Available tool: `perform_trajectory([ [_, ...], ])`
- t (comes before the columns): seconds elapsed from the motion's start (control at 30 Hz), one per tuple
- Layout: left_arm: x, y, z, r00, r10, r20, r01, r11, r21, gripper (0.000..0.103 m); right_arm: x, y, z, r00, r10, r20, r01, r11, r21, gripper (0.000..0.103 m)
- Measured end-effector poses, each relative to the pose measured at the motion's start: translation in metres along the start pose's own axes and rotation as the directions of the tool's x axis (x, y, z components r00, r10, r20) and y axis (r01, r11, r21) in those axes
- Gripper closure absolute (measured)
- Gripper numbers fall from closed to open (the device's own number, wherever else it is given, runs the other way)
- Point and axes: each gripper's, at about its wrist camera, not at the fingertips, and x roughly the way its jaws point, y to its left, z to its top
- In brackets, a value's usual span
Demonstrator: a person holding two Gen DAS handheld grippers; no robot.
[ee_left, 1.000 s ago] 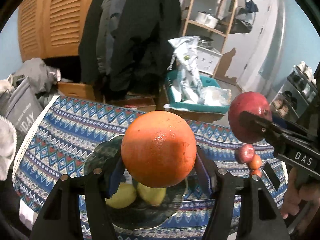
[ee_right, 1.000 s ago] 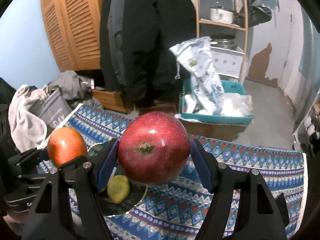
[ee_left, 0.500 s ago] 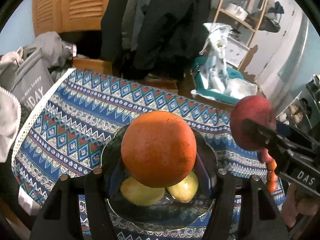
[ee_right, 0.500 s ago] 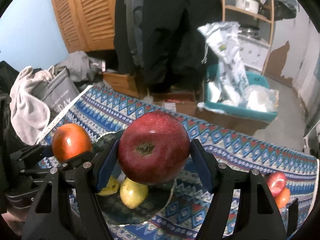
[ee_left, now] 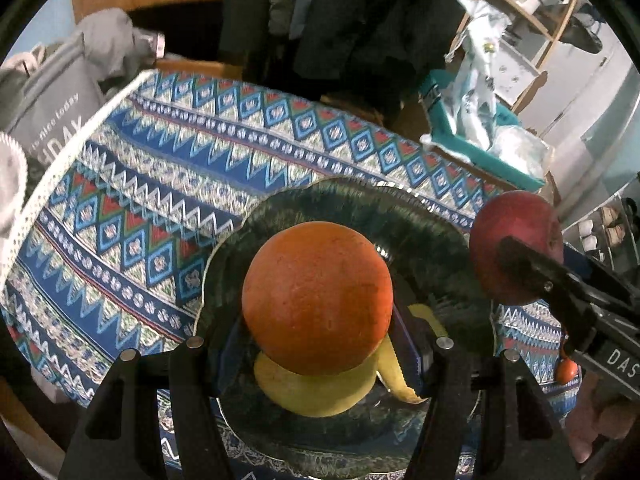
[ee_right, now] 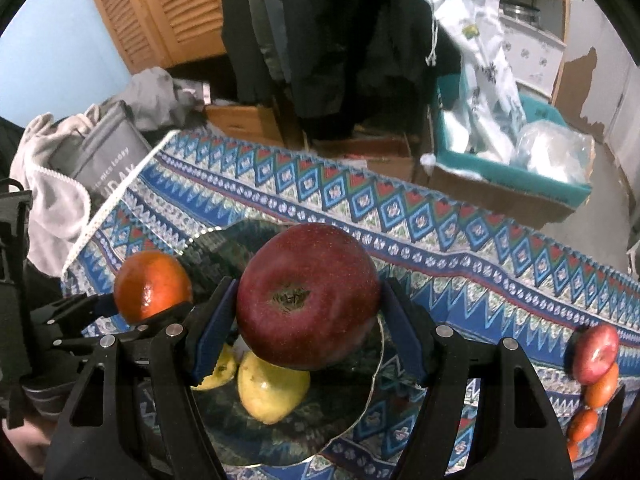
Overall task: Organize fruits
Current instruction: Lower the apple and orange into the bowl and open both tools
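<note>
My left gripper [ee_left: 316,320] is shut on an orange [ee_left: 317,297] and holds it over the dark green plate [ee_left: 352,208]. Two yellow pears [ee_left: 320,394] lie on the plate under it. My right gripper [ee_right: 306,328] is shut on a red apple [ee_right: 308,300] above the plate's right part [ee_right: 352,412]. The apple also shows in the left wrist view [ee_left: 516,246], at the plate's right rim. The orange shows in the right wrist view [ee_right: 152,286], to the left, with the pears [ee_right: 272,392] below.
A patterned blue tablecloth [ee_left: 160,184] covers the table. A small red apple [ee_right: 594,354] and several small oranges [ee_right: 600,390] lie at the table's right end. A grey bag [ee_left: 60,120], a teal crate [ee_right: 516,168] and hanging coats stand beyond the far edge.
Both grippers have moved forward and down over the plate with their fruit. The plate and pears now sit closer under them.
</note>
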Motion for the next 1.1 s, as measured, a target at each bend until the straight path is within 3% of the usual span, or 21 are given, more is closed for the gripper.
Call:
perform_trajectory([
  [0.4,0.018,0.003,-0.003,0.998,0.009,-0.056,-0.010,1.000,-0.019,0.036,0.032,-0.009,-0.011,0.996,0.036,-0.079,-0.033,0.998,0.045,0.031],
  [0.5,0.012,0.001,-0.004,0.999,0.040,-0.033,-0.040,0.999,0.010,0.035,0.035,-0.008,-0.012,0.995,0.044,-0.087,-0.040,0.998,0.050,0.031],
  [0.57,0.007,0.001,-0.003,0.998,0.055,-0.020,-0.055,0.998,0.027,0.028,0.037,-0.007,-0.012,0.994,0.047,-0.094,-0.042,0.998,0.050,0.031],
  [0.87,0.001,0.004,-0.008,0.997,0.070,-0.017,-0.069,0.997,0.033,0.028,0.047,-0.002,-0.012,0.991,0.064,-0.119,-0.058,0.997,0.053,0.030],
  [1.1,-0.001,0.004,-0.008,0.997,0.072,-0.011,-0.071,0.997,0.032,0.028,0.037,-0.001,-0.004,0.993,0.080,-0.089,-0.075,0.996,0.053,0.030],
])
